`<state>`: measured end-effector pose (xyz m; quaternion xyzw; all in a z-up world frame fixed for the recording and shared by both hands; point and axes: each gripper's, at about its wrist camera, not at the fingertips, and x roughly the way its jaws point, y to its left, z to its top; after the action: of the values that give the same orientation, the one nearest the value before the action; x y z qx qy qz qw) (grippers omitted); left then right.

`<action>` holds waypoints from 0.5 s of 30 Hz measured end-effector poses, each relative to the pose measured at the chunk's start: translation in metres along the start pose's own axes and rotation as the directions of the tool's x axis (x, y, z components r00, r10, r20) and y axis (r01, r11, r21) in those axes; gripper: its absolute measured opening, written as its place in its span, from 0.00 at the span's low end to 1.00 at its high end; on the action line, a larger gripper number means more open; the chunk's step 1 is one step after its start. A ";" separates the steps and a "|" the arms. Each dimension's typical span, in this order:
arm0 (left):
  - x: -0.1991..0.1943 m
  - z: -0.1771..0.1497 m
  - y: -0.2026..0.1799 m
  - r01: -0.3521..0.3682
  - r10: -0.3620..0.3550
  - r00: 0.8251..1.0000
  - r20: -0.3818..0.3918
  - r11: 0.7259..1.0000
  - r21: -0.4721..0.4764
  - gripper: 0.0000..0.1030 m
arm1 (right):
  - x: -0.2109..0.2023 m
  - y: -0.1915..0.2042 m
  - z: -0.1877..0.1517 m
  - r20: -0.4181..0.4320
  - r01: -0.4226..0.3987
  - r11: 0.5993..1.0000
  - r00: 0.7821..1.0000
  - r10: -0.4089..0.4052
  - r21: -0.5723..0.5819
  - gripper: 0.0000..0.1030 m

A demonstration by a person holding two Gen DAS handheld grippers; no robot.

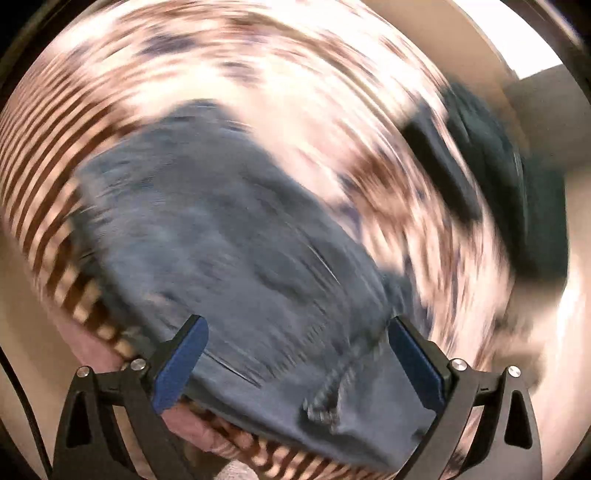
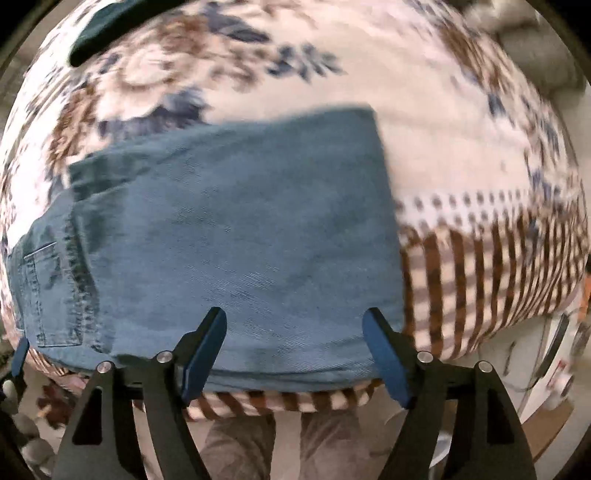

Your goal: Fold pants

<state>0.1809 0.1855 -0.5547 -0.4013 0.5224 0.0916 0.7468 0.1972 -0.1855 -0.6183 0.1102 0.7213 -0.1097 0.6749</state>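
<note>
While both grippers hang over bed, folded blue pants lie flat on floral bedspread, near its striped border, back pocket at left. Left gripper spread wide, nothing between pads, view blurred. Right gripper parted, empty, above near edge of pants. Dark green cloth at far left of cover. Person's legs below bed edge.

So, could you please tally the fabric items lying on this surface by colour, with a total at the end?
Blue denim: 1, the folded pants
Dark green: 1, a garment near the far edge
Floral and striped: 1, the cover underneath
Total: 3
</note>
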 end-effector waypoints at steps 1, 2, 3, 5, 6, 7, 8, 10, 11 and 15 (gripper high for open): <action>-0.002 0.006 0.016 -0.001 0.002 1.000 0.015 0.998 -0.069 0.97 | 0.000 0.015 0.002 -0.002 0.005 1.000 1.000 -0.005 -0.020 0.76; -0.001 0.012 0.033 0.010 -0.006 1.000 0.024 0.990 -0.138 0.97 | 0.002 0.028 0.003 -0.010 -0.013 1.000 1.000 0.013 -0.028 0.76; 0.000 0.018 0.060 0.033 -0.023 0.999 0.044 0.967 -0.251 0.97 | 0.005 0.043 0.005 -0.027 -0.050 0.998 0.998 0.049 -0.031 0.76; 0.001 0.020 0.090 0.065 -0.039 0.996 0.079 0.929 -0.365 0.97 | 0.011 0.066 0.007 -0.061 -0.080 0.996 0.995 0.077 -0.042 0.76; 0.006 0.019 0.105 0.068 -0.035 0.996 0.087 0.906 -0.418 0.97 | 0.013 0.075 0.007 -0.069 -0.091 0.995 0.994 0.087 -0.049 0.76; 0.010 0.020 0.114 0.073 -0.038 0.995 0.087 0.892 -0.445 0.97 | 0.015 0.086 0.006 -0.076 -0.104 0.993 0.992 0.099 -0.062 0.76; 0.013 0.021 0.122 0.075 -0.038 0.995 0.088 0.882 -0.466 0.96 | 0.018 0.098 0.005 -0.080 -0.108 0.991 0.992 0.102 -0.081 0.76; 0.021 0.024 0.134 0.069 -0.029 0.996 0.089 0.868 -0.491 0.96 | 0.021 0.113 0.005 -0.077 -0.097 0.989 0.993 0.089 -0.110 0.76; 0.020 0.026 0.139 0.066 -0.024 0.996 0.090 0.867 -0.494 0.95 | 0.023 0.123 0.004 -0.081 -0.092 0.988 0.993 0.082 -0.125 0.76; 0.026 0.041 0.132 0.014 0.021 0.997 0.075 0.901 -0.435 0.58 | 0.032 0.128 0.007 -0.091 -0.072 0.990 0.994 0.061 -0.120 0.76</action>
<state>0.1474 0.2940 -0.6383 -0.5529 0.4598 0.2227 0.6582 0.2411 -0.0654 -0.6517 0.0970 0.7515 -0.0376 0.6515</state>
